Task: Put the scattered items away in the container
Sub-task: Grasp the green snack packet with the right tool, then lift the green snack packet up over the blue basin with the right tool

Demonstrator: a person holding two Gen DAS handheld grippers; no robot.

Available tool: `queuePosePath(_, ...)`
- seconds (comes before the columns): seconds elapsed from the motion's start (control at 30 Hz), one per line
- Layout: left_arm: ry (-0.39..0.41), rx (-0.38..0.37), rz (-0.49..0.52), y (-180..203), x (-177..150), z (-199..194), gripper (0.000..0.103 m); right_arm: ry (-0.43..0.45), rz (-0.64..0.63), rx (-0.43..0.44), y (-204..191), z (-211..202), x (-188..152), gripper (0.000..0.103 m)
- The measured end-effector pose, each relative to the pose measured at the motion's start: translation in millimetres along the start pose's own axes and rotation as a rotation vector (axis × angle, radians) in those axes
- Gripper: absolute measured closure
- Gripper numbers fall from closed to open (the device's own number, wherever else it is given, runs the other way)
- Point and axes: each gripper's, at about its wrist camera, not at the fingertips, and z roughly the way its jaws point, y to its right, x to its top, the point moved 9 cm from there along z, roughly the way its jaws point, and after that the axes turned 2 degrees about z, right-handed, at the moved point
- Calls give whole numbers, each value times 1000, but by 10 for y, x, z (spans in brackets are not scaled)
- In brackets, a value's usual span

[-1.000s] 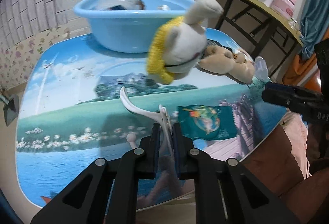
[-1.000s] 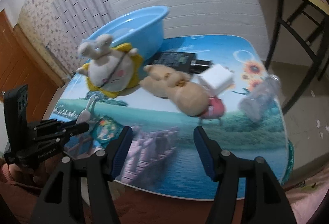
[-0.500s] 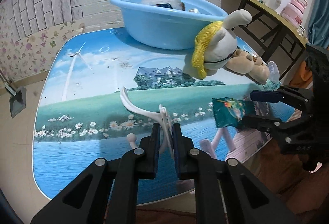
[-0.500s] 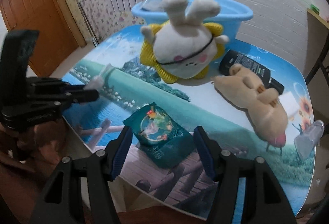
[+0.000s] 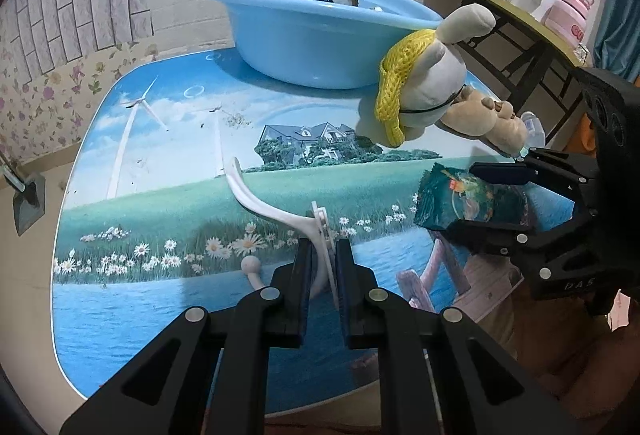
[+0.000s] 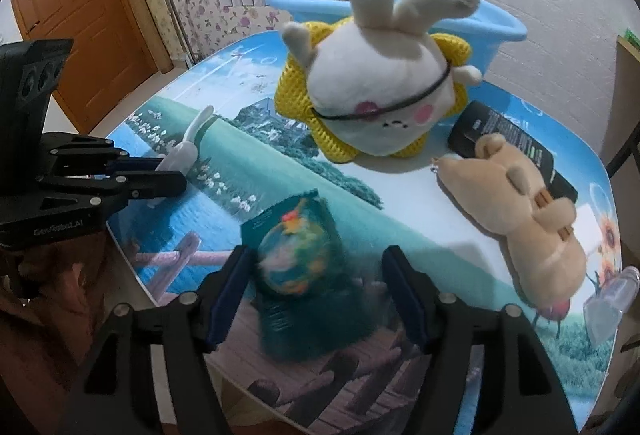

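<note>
The left tongs (image 5: 323,267) are clenched on a white hook (image 5: 276,213). The right tongs (image 6: 316,295) are opening around the green packet (image 6: 298,267) on the worktop (image 6: 400,219). Two plush toys, remote and bottle remain scattered. The blue basin (image 5: 312,35) partly hides its contents.

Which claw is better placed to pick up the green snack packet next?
Right. The right claw straddles the green snack packet, jaws opening, pads not pressing. The left claw is shut on the white hook.
</note>
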Motion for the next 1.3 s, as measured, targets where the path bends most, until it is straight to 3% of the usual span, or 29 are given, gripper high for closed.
queuePosePath(0.13,10,2,5,8,4,3,93,8,-21,-12,-17,27,14,35)
queuePosePath(0.23,13,3,4,6,4,5,93,27,-45,-42,-35,21,7,58)
queuePosePath(0.4,29,14,-2,-4,13,-68,93,31,13,-23,55,-47,-7,58)
queuePosePath(0.6,88,5,-16,38,171,-311,93,111,54,1,80,-330,130,58)
queuePosePath(0.9,183,-17,-25,138,622,-663,93,243,74,79,-60,-861,455,58)
queuePosePath(1.07,221,-22,-33,135,961,-764,93,280,81,83,-50,-933,650,58)
queuePosePath(1.3,212,-3,-10,201,1270,-715,93,323,121,93,119,-975,898,58)
